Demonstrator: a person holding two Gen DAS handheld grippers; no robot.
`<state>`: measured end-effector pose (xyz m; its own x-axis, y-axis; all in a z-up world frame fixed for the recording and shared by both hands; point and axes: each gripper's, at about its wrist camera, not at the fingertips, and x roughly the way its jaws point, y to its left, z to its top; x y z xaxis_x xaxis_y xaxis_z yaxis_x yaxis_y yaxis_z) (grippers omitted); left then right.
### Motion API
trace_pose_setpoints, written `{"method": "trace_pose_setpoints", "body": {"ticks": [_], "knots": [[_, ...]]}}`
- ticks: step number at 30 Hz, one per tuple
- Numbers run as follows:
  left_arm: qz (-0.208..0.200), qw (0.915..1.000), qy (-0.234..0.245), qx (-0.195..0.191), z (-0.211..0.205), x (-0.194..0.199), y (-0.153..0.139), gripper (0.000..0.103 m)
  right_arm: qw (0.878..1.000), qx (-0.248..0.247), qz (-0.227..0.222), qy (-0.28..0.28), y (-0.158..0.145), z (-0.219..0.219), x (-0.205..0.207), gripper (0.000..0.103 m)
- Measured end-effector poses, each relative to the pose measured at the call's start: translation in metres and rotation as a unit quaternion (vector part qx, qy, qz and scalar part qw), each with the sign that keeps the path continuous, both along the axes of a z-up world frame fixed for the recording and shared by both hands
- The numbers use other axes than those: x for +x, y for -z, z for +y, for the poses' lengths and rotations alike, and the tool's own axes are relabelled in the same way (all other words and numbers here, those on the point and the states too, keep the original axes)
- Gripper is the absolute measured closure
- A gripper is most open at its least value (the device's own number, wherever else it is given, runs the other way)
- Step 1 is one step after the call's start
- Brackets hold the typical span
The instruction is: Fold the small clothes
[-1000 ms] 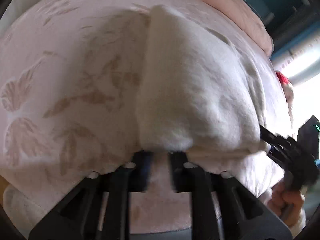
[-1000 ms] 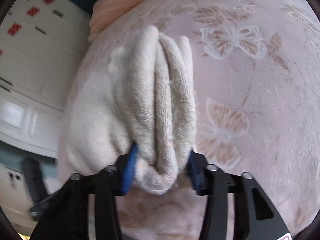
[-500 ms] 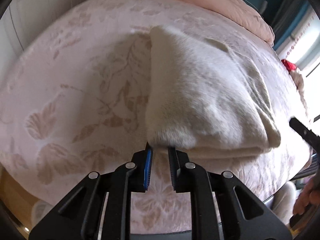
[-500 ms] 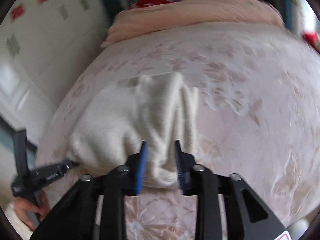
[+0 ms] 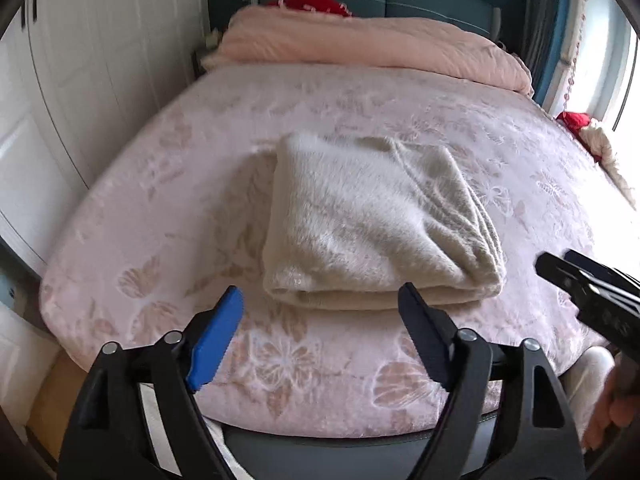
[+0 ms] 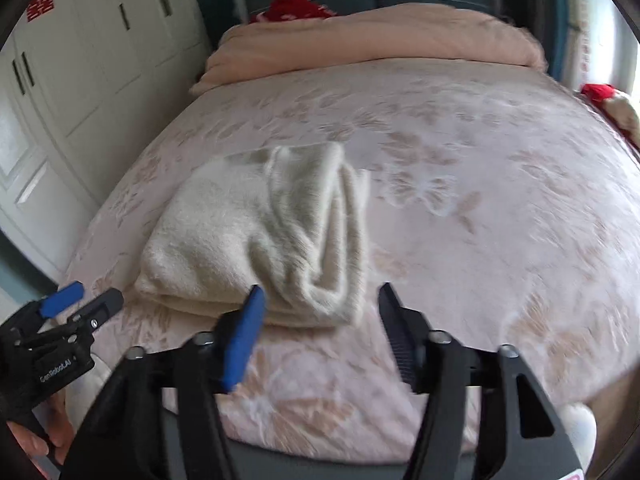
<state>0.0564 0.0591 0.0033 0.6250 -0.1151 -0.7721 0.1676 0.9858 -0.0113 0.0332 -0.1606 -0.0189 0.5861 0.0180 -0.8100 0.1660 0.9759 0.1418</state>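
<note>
A cream fuzzy garment (image 5: 372,224) (image 6: 260,240) lies folded into a thick rectangle on the pink floral bedspread (image 5: 160,208) (image 6: 480,200). My left gripper (image 5: 320,300) hovers just in front of its near folded edge, jaws opening wide, nothing between them. My right gripper (image 6: 320,300) hangs above the garment's near right corner, jaws also opening and clear of the cloth. Each gripper shows at the edge of the other's view: the right one (image 5: 552,266) at right, the left one (image 6: 88,300) at lower left, held by a hand (image 6: 36,436).
A rolled peach duvet (image 5: 372,44) lies across the head of the bed, with a red item (image 5: 316,0) behind it. White wardrobe doors (image 6: 80,60) line the left side. Red and cream cloth (image 5: 592,136) sits at the bed's right edge by the window.
Both grippers let go of the garment, opened, and pulled back and up from it. The garment now lies flat and folded on the bed, with far more of the room in view.
</note>
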Motion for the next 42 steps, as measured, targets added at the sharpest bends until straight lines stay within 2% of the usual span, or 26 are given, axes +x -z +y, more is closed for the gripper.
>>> {"method": "trace_pose_setpoints", "body": {"ticks": [4,6,12,17,23,31,36,42], "knots": [[-0.027,0.9994,-0.004,0.022,-0.013,-0.022,-0.008,0.016,1.0,-0.007,0.004,0.019,0.001,-0.001,-0.026,0.03],[-0.032,0.9991,-0.007,0.028,-0.016,-0.028,-0.008,0.015,1.0,-0.016,-0.001,0.026,-0.002,0.001,-0.04,0.028],[-0.044,0.9987,-0.004,0.024,-0.028,-0.053,-0.01,0.015,0.998,-0.047,-0.028,0.032,-0.014,0.007,-0.071,0.018],[-0.062,0.9973,0.013,0.037,-0.042,-0.07,-0.017,0.016,0.998,-0.051,-0.039,0.027,-0.019,0.012,-0.082,0.017],[-0.063,0.9975,-0.004,0.032,-0.038,-0.069,-0.021,0.015,0.998,-0.047,-0.041,0.028,-0.021,0.012,-0.084,0.017],[-0.063,0.9973,-0.025,0.027,-0.03,-0.071,-0.017,0.015,0.997,-0.065,-0.042,0.029,-0.019,0.024,-0.087,0.017],[-0.068,0.9966,-0.025,0.039,-0.03,-0.073,-0.012,0.016,0.994,-0.094,-0.044,0.029,-0.018,0.033,-0.091,0.017],[-0.072,0.9957,-0.03,0.049,-0.03,-0.075,-0.007,0.017,0.993,-0.106,-0.043,0.036,-0.014,0.039,-0.093,0.017]]}}
